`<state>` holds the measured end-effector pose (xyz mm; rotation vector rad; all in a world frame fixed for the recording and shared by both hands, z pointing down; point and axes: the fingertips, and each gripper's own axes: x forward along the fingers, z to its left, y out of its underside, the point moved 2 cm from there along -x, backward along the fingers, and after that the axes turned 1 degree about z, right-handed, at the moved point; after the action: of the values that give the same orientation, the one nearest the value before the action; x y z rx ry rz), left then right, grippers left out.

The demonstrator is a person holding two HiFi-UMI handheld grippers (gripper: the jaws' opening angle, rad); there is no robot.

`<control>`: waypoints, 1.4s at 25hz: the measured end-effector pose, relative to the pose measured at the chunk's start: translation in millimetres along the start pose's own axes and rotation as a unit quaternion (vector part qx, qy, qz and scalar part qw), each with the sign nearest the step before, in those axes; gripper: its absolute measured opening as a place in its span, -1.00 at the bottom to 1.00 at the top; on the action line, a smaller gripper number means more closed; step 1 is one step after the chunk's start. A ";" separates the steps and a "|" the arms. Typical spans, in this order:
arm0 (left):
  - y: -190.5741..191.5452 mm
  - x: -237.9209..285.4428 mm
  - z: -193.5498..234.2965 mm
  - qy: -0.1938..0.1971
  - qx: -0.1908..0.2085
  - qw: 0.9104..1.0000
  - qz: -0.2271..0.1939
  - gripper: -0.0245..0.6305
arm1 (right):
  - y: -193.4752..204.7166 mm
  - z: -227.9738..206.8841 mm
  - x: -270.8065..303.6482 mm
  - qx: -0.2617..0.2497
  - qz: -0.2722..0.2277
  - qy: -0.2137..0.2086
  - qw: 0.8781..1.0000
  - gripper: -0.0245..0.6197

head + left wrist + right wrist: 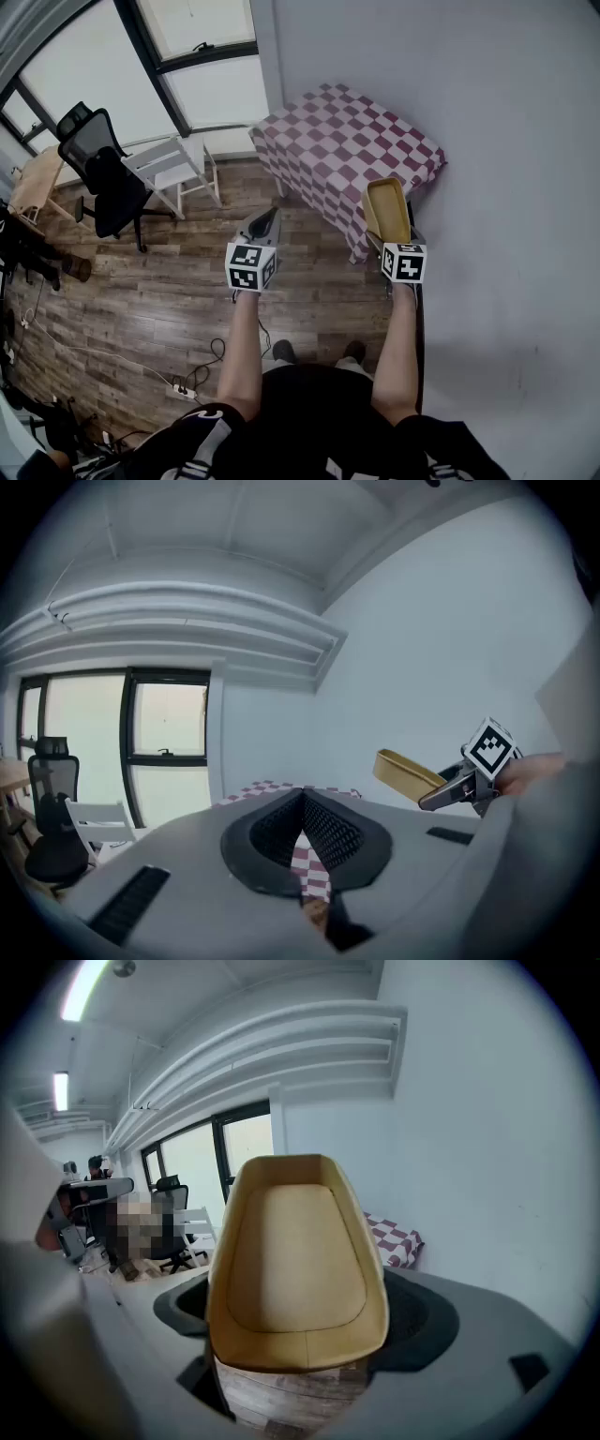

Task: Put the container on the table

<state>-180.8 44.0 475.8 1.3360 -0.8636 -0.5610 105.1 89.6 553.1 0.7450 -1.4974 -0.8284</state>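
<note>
Checkered table ahead, container lengthwise along right tongs, opening upward

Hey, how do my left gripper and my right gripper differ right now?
The left gripper is empty, its jaws closed together; the right gripper has its jaws spread wide, gripping the yellow container. The left gripper is over the wood floor; the right gripper is closer to the checkered table, by its near edge. Both point ahead, toward the table.
</note>
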 end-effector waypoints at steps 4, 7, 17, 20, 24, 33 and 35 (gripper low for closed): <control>-1.8 2.3 -6.8 0.000 0.000 1.000 0.000 -0.85 | 0.6 -5.4 -2.3 0.000 0.002 -0.004 1.000 0.62; -4.1 2.5 -12.6 0.002 -0.001 1.000 0.000 -0.85 | -0.7 -9.0 -6.7 0.003 -0.003 -0.004 1.000 0.62; -6.0 15.0 -42.5 0.003 -0.002 1.000 0.000 -0.85 | 1.9 -34.0 -14.4 0.006 -0.010 -0.008 1.000 0.62; -7.4 22.8 -57.3 0.005 0.000 1.000 0.002 -0.85 | 3.8 -47.5 -15.8 0.009 -0.007 -0.014 1.000 0.63; -10.7 33.2 -80.5 0.001 0.001 1.000 0.000 -0.85 | 8.9 -68.7 -19.0 0.006 -0.003 -0.023 1.000 0.63; -11.5 43.6 -134.1 -0.007 0.004 1.000 0.005 -0.85 | 18.5 -113.0 -30.5 0.000 0.006 -0.042 0.999 0.62; -10.5 41.7 -140.9 -0.015 -0.002 1.000 0.003 -0.85 | 20.3 -119.3 -33.0 -0.004 0.007 -0.048 0.999 0.63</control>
<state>-42.2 93.6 473.5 1.3233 -0.8907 -0.5790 227.0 118.9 556.8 0.6963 -1.5831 -0.8686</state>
